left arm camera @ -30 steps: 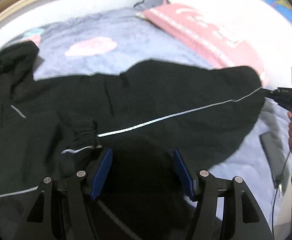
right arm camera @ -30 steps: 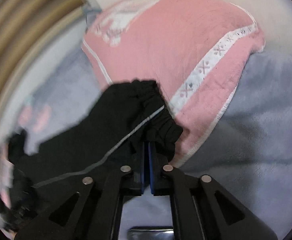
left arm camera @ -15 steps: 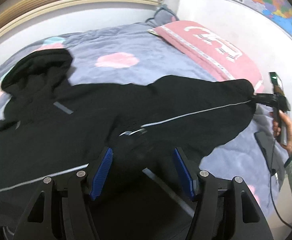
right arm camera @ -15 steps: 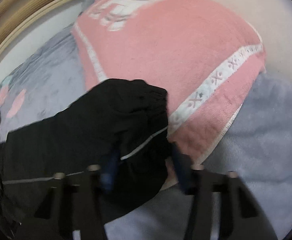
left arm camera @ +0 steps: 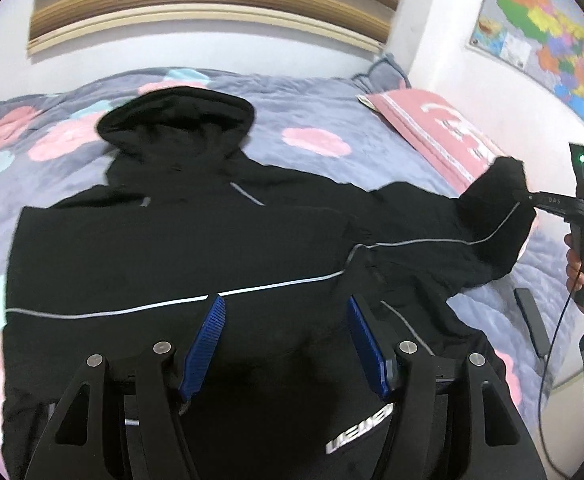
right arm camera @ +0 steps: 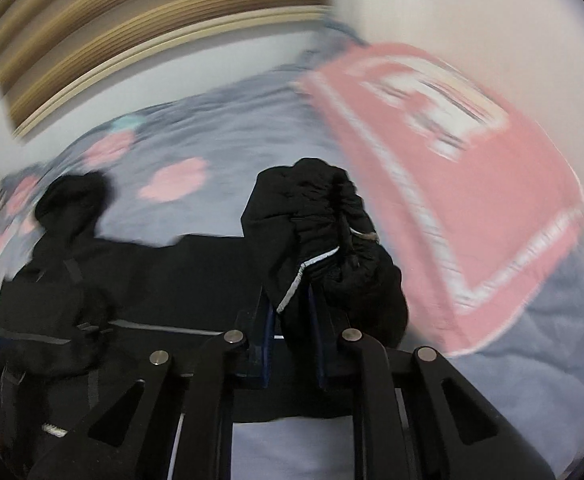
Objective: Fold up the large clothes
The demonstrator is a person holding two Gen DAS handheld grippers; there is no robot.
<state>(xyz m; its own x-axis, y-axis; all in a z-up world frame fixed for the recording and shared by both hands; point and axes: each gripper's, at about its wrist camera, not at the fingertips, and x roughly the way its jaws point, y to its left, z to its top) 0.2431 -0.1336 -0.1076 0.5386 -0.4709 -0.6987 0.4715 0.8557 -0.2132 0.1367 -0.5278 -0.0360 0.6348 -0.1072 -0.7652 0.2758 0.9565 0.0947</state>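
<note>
A large black hooded jacket with thin grey stripes lies spread on the bed, hood toward the far wall. My left gripper is open and empty above the jacket's lower middle. My right gripper is shut on the cuff of the jacket's right sleeve and holds it lifted. In the left wrist view the right gripper and the raised sleeve are at the right, near the pink pillow.
The bed has a grey-blue cover with pink spots. A pink pillow lies at the right by the white wall. A dark phone-like slab with a cable lies at the bed's right edge. A map hangs on the wall.
My left gripper pulled back and up, so the whole jacket shows now. My right gripper opened briefly, then shut on the sleeve cuff and lifted it off the pillow side.
</note>
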